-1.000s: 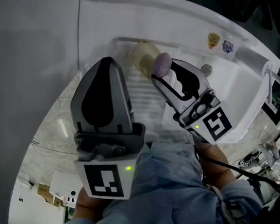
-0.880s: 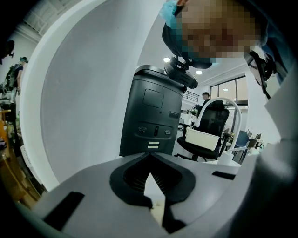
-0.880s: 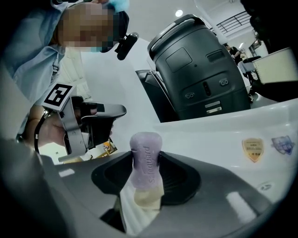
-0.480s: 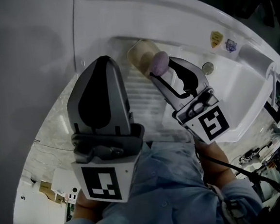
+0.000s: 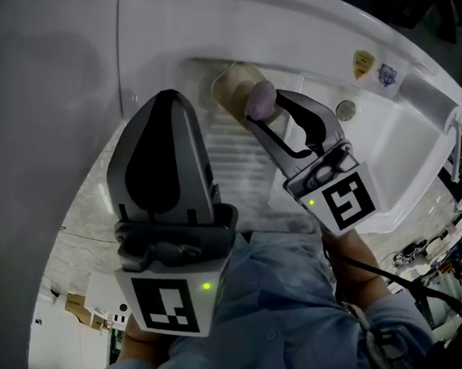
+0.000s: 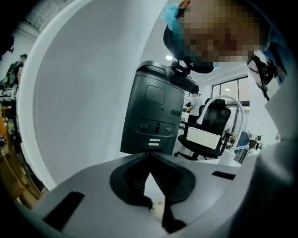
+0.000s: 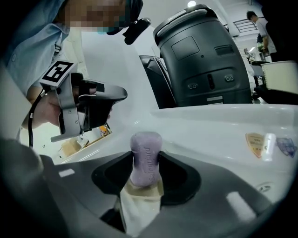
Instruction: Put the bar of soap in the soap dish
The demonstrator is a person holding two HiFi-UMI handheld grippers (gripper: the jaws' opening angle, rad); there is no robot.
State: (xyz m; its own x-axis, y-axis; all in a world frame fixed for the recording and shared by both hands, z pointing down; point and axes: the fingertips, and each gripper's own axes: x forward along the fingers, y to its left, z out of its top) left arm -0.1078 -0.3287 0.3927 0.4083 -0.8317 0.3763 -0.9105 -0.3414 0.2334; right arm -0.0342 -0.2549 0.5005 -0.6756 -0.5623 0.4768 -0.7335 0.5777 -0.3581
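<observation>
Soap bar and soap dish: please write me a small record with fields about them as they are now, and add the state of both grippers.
soap bar: purple, clamped between the jaws of the right gripper, its end past the jaw tips
soap dish: pale beige, at the far end of the ribbed board in the white sink, directly below the soap
soap touching dish: cannot tell
left gripper: jaws together, holding nothing, beside the dish on its left
task state: soap over the dish, not yet released
</observation>
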